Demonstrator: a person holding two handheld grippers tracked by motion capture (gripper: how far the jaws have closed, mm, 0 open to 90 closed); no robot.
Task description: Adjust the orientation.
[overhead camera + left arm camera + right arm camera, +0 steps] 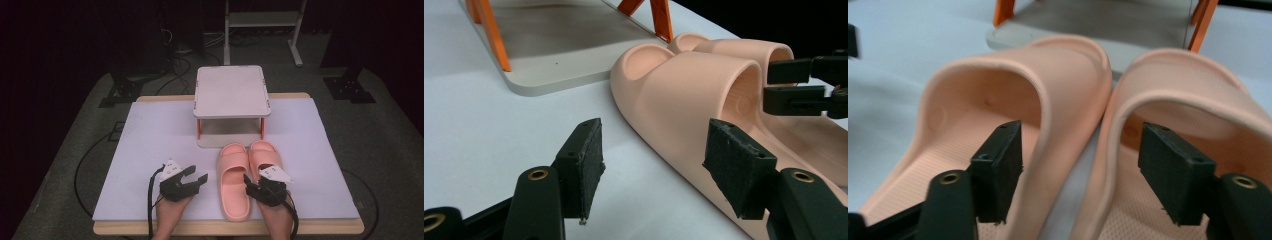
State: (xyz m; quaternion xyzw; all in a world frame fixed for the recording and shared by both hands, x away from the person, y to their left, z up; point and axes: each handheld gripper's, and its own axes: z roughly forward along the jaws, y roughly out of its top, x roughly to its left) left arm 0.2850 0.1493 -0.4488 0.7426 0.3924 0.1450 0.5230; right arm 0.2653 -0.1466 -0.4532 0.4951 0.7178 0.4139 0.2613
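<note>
Slippers (245,172) lie lengthwise, toes toward the shelf (231,91), right tool (254,186) straddling both

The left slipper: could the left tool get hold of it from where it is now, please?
Probably yes. The left tool is open, just beside the left slipper, with bare mat between them. The right tool straddles the slippers' inner walls, so the left slipper's outer side stays free.

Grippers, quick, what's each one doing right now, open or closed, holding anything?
Left tool: open, holding nothing, beside the left slipper.
Right tool: open, one jaw inside each slipper, straddling their adjoining walls, not clamped; right slipper.
</note>
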